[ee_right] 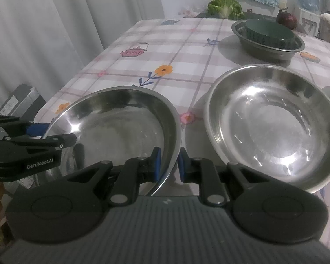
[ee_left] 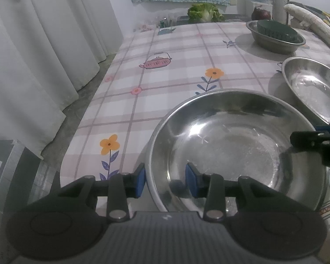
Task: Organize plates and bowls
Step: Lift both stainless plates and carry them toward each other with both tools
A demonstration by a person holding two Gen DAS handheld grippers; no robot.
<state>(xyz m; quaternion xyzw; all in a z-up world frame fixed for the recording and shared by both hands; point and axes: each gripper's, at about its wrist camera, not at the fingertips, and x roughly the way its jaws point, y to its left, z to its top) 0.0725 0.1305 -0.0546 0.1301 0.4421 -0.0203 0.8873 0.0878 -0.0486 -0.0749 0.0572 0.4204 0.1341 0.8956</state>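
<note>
Covering table, checked cloth [ee_left: 165, 50]; white curtains [ee_left: 44, 44] beside.

Dim, cool light w/ soft shadows on the table [ee_right: 187, 44]. White glare spots in the steel bowl [ee_right: 272, 127]. Edges bend, corners go dark, bit blurry.

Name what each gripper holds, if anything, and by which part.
Neither clearly grips yet: the left gripper and right gripper each straddle the near steel bowl's rim on opposite sides, pads not visibly pressed against it.

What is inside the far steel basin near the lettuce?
A dark green ribbed round dish sits upside down in the far steel basin; anything beneath it is hidden.
</note>
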